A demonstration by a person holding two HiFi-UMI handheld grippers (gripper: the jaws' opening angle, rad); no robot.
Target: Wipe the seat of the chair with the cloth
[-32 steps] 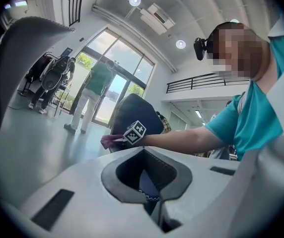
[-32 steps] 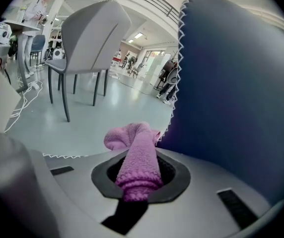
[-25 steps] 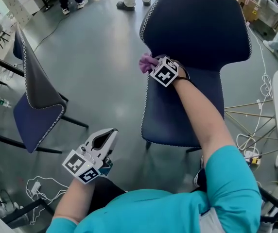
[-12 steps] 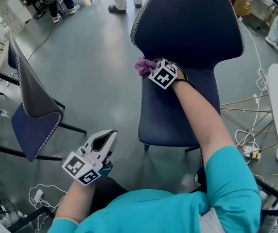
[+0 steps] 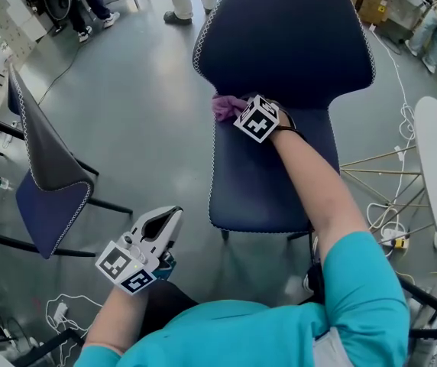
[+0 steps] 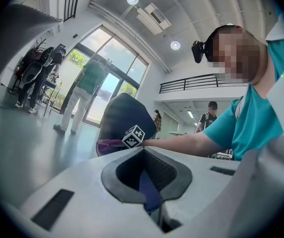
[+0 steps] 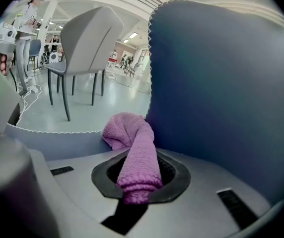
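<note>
Clamped tight between the jaws of the right gripper, the purple cloth bunches on the dark blue chair seat at its rear left corner, against the backrest, while the left gripper, jaws together and empty, hangs over the grey floor, well apart.

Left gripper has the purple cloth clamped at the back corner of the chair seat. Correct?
No, wrong gripper. The right gripper has the purple cloth clamped at the back corner of the chair seat. The right gripper view shows the cloth pinched between its jaws. The left gripper holds nothing and sits low, off the chair.
</note>
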